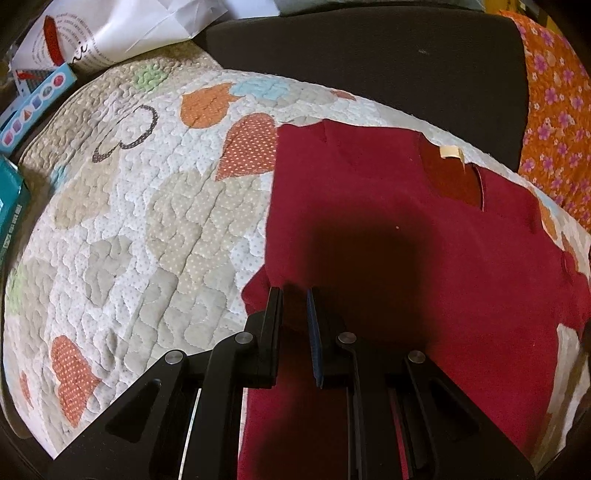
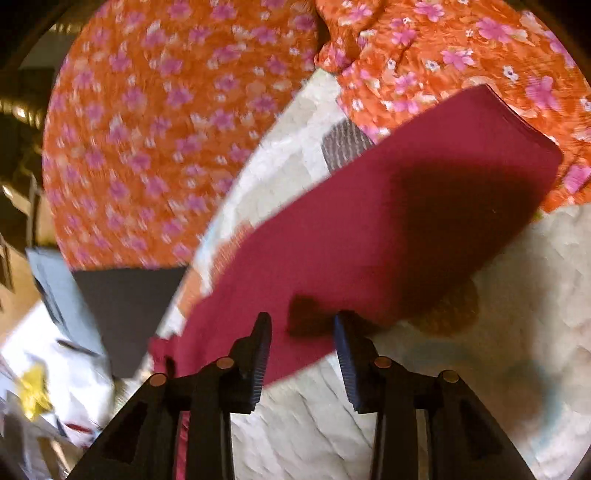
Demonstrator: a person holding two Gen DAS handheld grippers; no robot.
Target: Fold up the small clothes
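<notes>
A small dark red shirt point(image 1: 388, 221) lies spread on a quilted mat point(image 1: 147, 221), neck opening with a cream tag point(image 1: 450, 152) at the far side. My left gripper point(image 1: 295, 299) is nearly shut on a raised fold of the shirt's near left edge. In the right wrist view the red shirt point(image 2: 369, 229) shows as a long flat band across the mat point(image 2: 461, 350). My right gripper point(image 2: 302, 323) is open, its fingers astride the shirt's near edge; that view is blurred.
An orange flowered cloth point(image 2: 166, 129) lies beyond the mat; it also shows at the right in the left wrist view point(image 1: 554, 129). A dark cushion point(image 1: 369, 62) sits behind the mat. Boxes point(image 1: 33, 107) and papers point(image 1: 129, 26) lie at the far left.
</notes>
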